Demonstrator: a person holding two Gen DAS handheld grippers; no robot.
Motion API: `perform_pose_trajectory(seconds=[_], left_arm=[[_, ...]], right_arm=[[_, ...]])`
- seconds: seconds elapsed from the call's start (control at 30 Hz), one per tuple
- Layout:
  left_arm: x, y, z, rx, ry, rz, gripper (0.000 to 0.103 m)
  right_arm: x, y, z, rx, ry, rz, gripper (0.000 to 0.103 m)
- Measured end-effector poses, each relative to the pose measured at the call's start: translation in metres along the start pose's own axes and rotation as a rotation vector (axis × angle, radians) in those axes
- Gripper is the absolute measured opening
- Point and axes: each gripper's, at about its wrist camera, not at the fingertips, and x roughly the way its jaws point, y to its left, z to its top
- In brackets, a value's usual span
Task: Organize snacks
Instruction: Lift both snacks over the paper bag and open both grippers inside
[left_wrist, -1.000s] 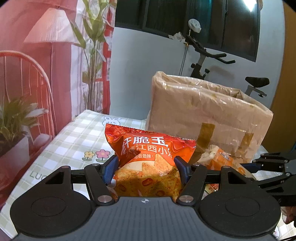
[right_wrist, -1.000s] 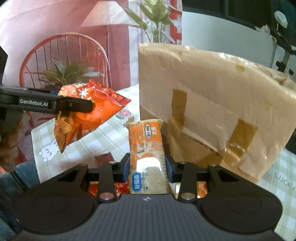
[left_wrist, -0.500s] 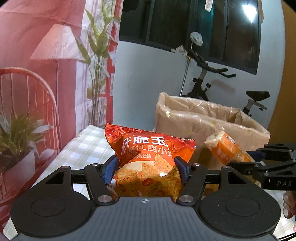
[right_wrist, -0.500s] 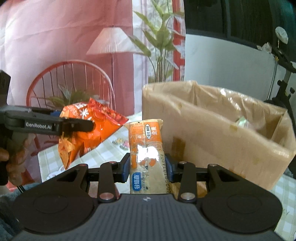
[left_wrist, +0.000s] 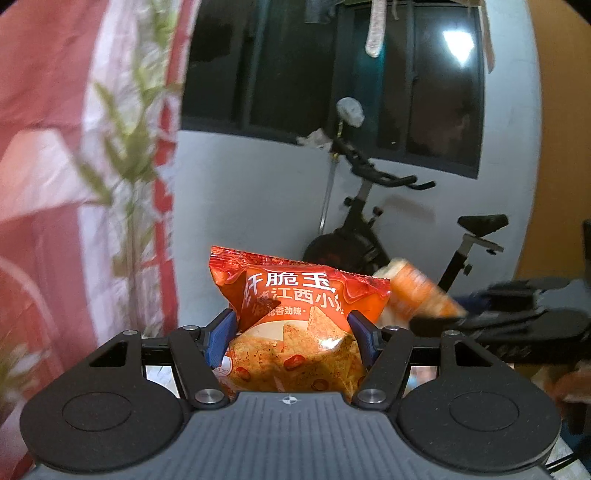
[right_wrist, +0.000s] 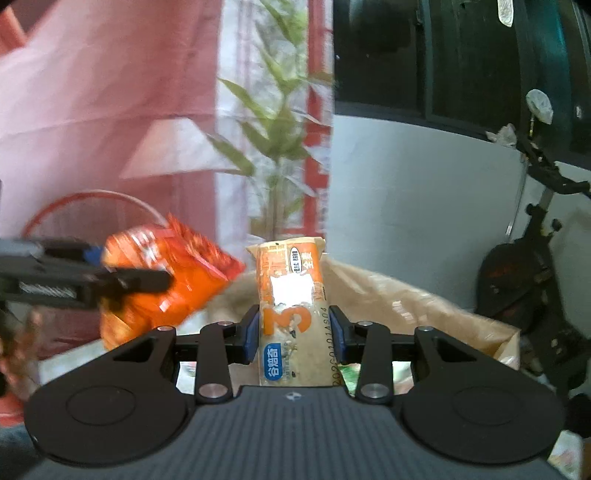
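Between the blue pads of our left claw (left_wrist: 293, 338) we hold an orange chip bag (left_wrist: 295, 325), pinched at its sides and standing upright. Our right claw (right_wrist: 293, 334) is closed snugly on a narrow orange snack pack (right_wrist: 291, 314), also upright. Both snacks hang in the air, close together, the chip bag to the left of the pack. Just below and beyond the right claw sits an open cardboard box (right_wrist: 424, 314) lined with plastic, its rim under the pack. Behind it we see an exercise bike (left_wrist: 373, 229) against a pale wall (left_wrist: 251, 206), a dark window (left_wrist: 332, 74) above, and a red curtain (right_wrist: 110, 110) with a leafy plant (right_wrist: 280, 147) to the left. Nothing stands between the snacks and the box.
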Motion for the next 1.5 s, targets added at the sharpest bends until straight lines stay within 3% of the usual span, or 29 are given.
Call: perform_pose_trajectory(seconds=[0.27, 0.6, 0.8, 0.93, 1.03, 1.5], left_arm=[[0.07, -0.019, 0.019, 0.027, 0.063, -0.024, 0.068], [0.107, -0.025, 0.007, 0.077, 0.126, -0.008, 0.07], [0.105, -0.017, 0.008, 0.077, 0.142, 0.01, 0.076], [0.097, -0.014, 0.01, 0.082, 0.149, 0.02, 0.08], [0.089, -0.012, 0.011, 0.088, 0.153, 0.03, 0.082], [0.028, 0.012, -0.006, 0.02, 0.205, 0.07, 0.082]], right_arm=[[0.042, -0.051, -0.002, 0.074, 0.107, -0.086, 0.04], [0.053, -0.062, -0.017, 0.11, 0.181, -0.081, 0.04], [0.054, -0.058, -0.02, 0.106, 0.196, -0.101, 0.041], [0.049, -0.057, -0.016, 0.116, 0.19, -0.104, 0.052], [0.043, -0.053, -0.014, 0.105, 0.189, -0.1, 0.055], [0.003, -0.025, -0.016, 0.107, 0.149, -0.048, 0.065]])
